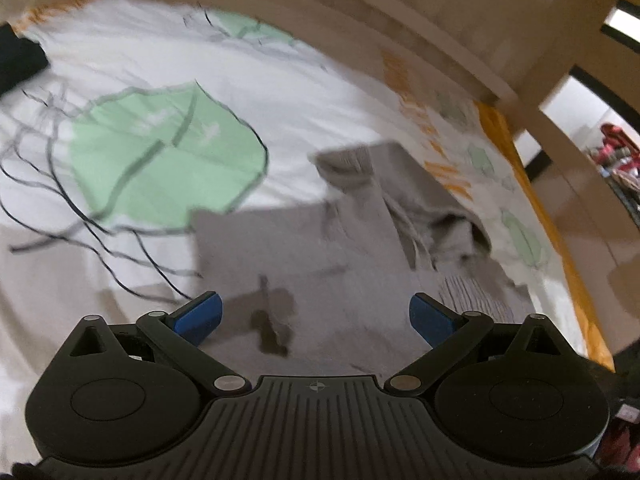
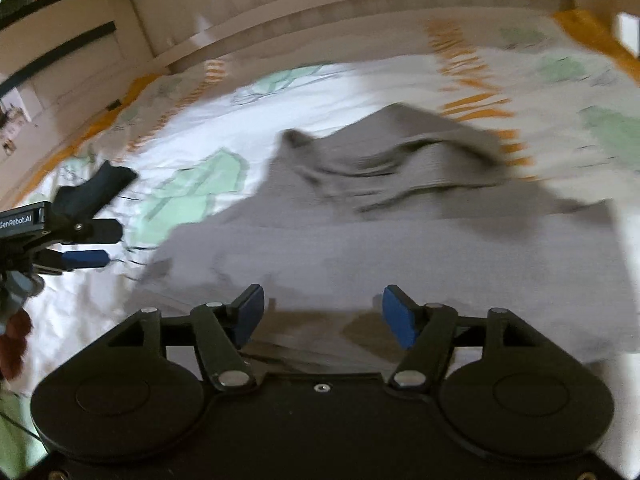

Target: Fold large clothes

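A large grey garment lies spread on a white bedsheet printed with green leaves. Its far part is bunched into folds, with a ribbed hem at the right. In the right wrist view the same garment fills the middle, rumpled at the far side. My left gripper is open, hovering over the garment's near flat part. It also shows in the right wrist view, at the left beside the garment. My right gripper is open above the garment's near edge. Both views are motion-blurred.
A pale wooden bed frame runs along the far side and right. The sheet has an orange border there. A dark item lies at the far left of the bed. Cluttered shelves stand beyond the frame.
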The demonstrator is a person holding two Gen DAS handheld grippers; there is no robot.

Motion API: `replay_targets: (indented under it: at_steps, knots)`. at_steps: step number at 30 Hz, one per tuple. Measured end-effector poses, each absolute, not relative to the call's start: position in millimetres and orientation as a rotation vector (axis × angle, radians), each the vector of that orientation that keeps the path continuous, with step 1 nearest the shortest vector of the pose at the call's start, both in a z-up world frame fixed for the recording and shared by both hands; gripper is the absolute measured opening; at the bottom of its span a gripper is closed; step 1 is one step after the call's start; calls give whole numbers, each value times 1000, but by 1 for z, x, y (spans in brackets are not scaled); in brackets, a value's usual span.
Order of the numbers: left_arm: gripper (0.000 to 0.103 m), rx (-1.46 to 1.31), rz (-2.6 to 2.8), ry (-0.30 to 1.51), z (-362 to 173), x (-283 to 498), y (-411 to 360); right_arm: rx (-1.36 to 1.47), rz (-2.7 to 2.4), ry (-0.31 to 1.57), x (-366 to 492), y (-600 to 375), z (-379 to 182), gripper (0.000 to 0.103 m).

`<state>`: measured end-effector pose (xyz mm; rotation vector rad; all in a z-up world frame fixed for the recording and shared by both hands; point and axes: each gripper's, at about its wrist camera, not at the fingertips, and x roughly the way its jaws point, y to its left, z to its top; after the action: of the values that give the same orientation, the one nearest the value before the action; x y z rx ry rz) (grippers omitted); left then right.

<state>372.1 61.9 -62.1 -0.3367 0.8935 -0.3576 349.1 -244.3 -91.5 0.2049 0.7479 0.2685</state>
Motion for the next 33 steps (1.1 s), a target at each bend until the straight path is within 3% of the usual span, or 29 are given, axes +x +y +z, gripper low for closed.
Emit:
replay_targets:
  at_steps: [5, 6, 10, 13, 14, 15, 16, 17, 27, 33]
  knots:
    - [99, -354, -357, 957, -82, 374, 51, 104, 205, 721, 329, -282, -89, 71]
    - [89, -363, -358, 969, -85, 374, 50, 91, 198, 713, 325, -288, -89, 71]
    - [83, -406, -379, 1012, -94, 377, 46, 120, 158, 698, 326, -307, -88, 73]
    - [68, -407, -391, 1011, -96, 378, 41, 185, 130, 683, 333, -322, -83, 77]
    - [54, -415, -389, 997, -97, 378, 40, 203, 119, 672, 334, -327, -81, 78]
    - [32, -427, -390, 979, -98, 379, 40, 224, 104, 664, 334, -333, -79, 78]
    - [16, -438, -390, 969, -98, 379, 40, 242, 91, 658, 334, -339, -77, 79]
    - [7, -448, -386, 959, -98, 379, 40, 258, 75, 654, 335, -347, -76, 81]
    - [7, -449, -482, 657, -17, 353, 47, 462, -167, 693, 328, -432, -86, 85]
    - [7, -477, -377, 714, -31, 364, 74, 458, -176, 724, 332, -433, -93, 85]
